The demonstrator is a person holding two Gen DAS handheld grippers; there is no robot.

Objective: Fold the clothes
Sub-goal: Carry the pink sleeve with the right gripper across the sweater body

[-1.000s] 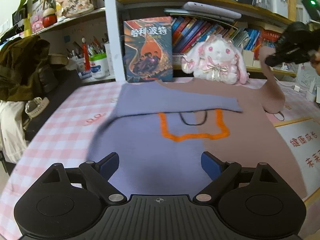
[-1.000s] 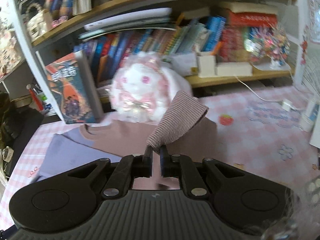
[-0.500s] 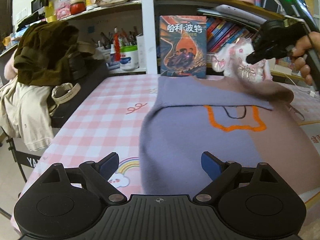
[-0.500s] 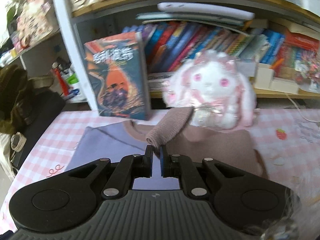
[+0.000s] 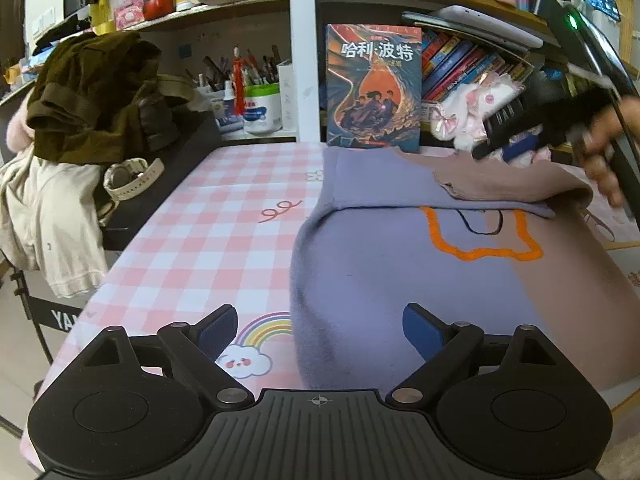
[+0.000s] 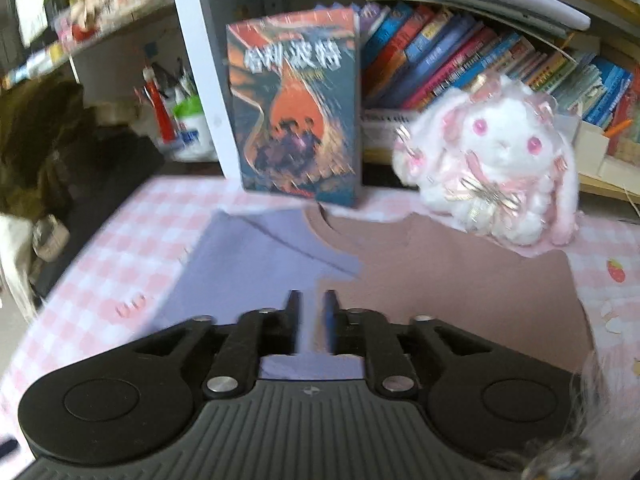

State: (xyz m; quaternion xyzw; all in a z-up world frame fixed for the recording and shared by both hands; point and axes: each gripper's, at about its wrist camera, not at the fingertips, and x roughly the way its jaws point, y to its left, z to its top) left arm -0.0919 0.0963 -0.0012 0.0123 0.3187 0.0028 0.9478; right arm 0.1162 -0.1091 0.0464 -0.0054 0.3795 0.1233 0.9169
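Your right gripper (image 6: pixel 311 312) is opening over the soft purple and brown sweater (image 5: pixel 400 280), holding nothing. Your left gripper (image 5: pixel 320 330) is gaping wide, empty.

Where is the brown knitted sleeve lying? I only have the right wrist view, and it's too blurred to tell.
Observer: In the left wrist view the brown knitted sleeve lies folded across the chest, over the lilac sleeve.
Operator: And its cuff?
Observer: The cuff lies flat near the middle of the chest, apart from the right gripper, whose jaws are opening with nothing between them.
Operator: And the left gripper?
Observer: The left gripper is open above the lilac hem, holding nothing.
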